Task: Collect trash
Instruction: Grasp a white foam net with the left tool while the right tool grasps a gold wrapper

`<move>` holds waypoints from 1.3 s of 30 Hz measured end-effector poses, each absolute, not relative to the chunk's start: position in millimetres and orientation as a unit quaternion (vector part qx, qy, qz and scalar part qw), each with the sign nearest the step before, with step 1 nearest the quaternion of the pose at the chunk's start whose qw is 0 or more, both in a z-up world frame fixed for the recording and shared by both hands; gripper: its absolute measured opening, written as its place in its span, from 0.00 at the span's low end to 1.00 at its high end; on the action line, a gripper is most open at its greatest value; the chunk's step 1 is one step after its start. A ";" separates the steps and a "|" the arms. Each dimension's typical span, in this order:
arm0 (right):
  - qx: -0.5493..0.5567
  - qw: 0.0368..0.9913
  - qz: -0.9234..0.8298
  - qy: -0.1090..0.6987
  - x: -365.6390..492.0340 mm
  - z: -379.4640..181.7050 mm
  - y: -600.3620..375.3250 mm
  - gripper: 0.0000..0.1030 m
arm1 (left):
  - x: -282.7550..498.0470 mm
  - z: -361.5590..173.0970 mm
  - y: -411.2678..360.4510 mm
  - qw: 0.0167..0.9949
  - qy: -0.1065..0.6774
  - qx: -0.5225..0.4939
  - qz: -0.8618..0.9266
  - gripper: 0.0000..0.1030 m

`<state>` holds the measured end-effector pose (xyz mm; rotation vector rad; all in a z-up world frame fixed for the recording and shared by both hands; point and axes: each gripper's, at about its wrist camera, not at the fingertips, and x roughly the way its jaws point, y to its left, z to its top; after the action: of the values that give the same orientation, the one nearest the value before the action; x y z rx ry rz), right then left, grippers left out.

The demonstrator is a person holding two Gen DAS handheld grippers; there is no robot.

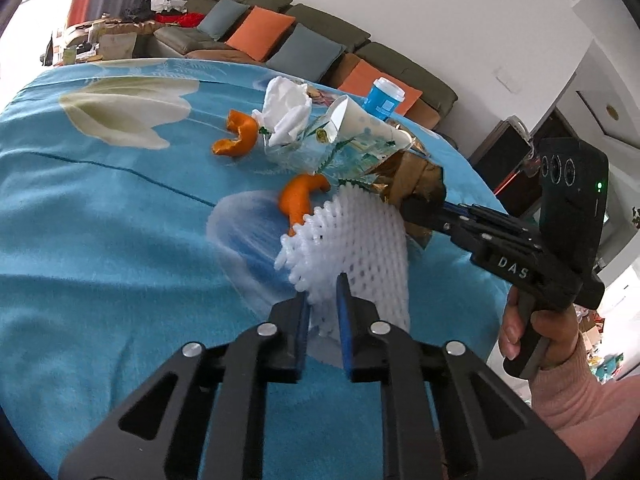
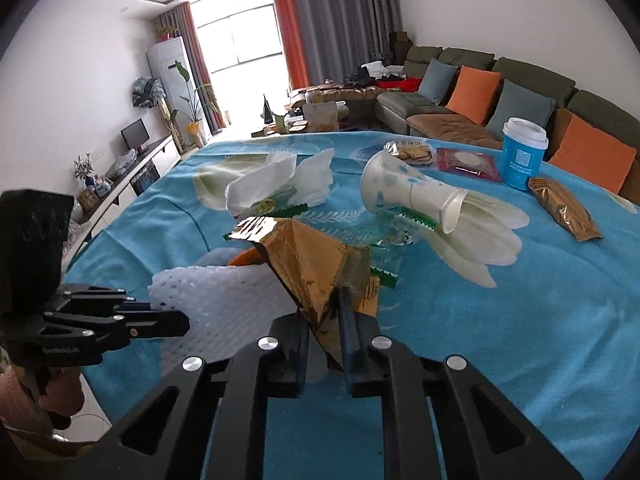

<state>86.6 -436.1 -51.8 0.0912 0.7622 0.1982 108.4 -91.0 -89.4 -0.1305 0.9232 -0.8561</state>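
Left tongs (image 1: 323, 300) pinch the white foam net (image 1: 352, 236), right tongs (image 2: 323, 314) pinch the gold wrapper (image 2: 316, 264); peels (image 1: 236, 136), tissue (image 1: 288, 110) and cup (image 2: 408, 196) wait mid-frame on the counter (image 1: 100, 220)

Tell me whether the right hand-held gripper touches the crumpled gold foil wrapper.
Touching: right wrist view shows the right hand-held gripper pinching the gold foil wrapper.

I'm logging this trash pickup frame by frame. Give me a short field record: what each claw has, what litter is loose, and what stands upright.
left claw: shut on white foam net
right claw: shut on gold wrapper
surface: blue floral cloth
loose litter: two orange peels, crumpled tissue, tipped paper cup, clear printed wrapper
upright: blue lidded cup
also lying: gold snack packet, red packet
background: sofa with cushions
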 end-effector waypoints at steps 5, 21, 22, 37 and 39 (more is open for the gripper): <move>0.061 0.926 0.100 0.358 81.1 -41.5 -442.9 0.12 | 102.3 -82.6 -86.6 0.807 0.419 -0.067 -0.410 0.09; 0.098 0.924 0.154 0.337 80.7 -20.6 -433.2 0.12 | 81.7 -58.5 -35.2 0.828 0.376 -0.099 -0.404 0.09; 0.098 0.923 0.160 0.336 81.6 -19.7 -429.7 0.12 | 80.1 -57.3 -30.6 0.831 0.373 -0.100 -0.400 0.09; 0.095 0.904 0.247 0.335 100.1 -15.5 -369.1 0.12 | 62.9 -40.7 40.4 0.868 0.343 -0.127 -0.335 0.09; 0.094 0.901 0.258 0.335 101.8 -14.7 -360.4 0.12 | 61.7 -39.2 48.0 0.872 0.340 -0.130 -0.327 0.09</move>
<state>101.8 -360.4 -14.7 0.1940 0.6939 0.5345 61.7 48.0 -39.2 -0.2714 0.7096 -0.6828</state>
